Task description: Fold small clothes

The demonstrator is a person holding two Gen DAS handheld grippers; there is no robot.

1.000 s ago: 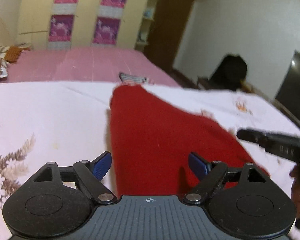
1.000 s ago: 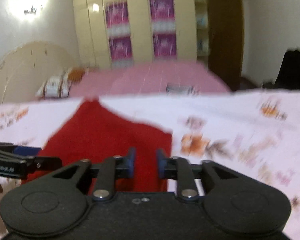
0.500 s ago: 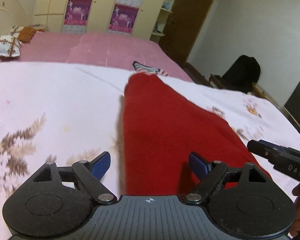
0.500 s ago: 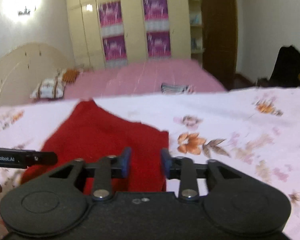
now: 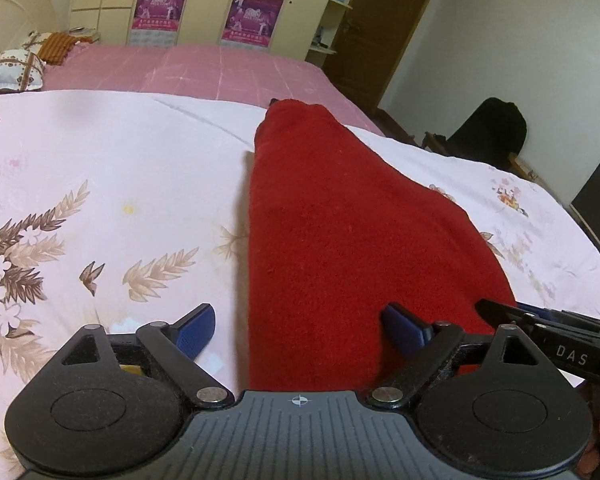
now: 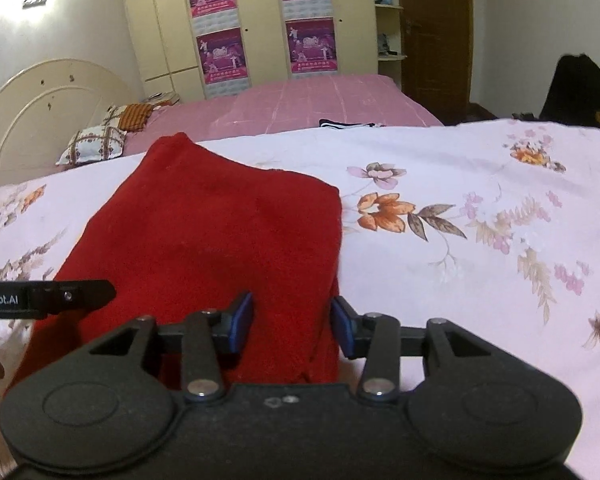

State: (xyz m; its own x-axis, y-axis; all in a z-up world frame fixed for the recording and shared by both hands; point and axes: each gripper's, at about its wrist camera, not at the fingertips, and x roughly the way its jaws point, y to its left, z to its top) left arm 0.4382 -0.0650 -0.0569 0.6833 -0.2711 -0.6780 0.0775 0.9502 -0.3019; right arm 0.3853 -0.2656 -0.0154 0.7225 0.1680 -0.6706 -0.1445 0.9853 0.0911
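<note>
Claws (image 5: 300, 330) (image 6: 292, 322) opening (garment (image 5: 340, 240) between).

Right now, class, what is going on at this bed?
A person holding a gripper in each hand is working on a red garment that lies flat on a floral bedsheet. The left gripper straddles the garment's near left edge, its jaws opening wide. The right gripper is at the near right edge, its jaws also opening, with cloth between them but not pinched.
</note>
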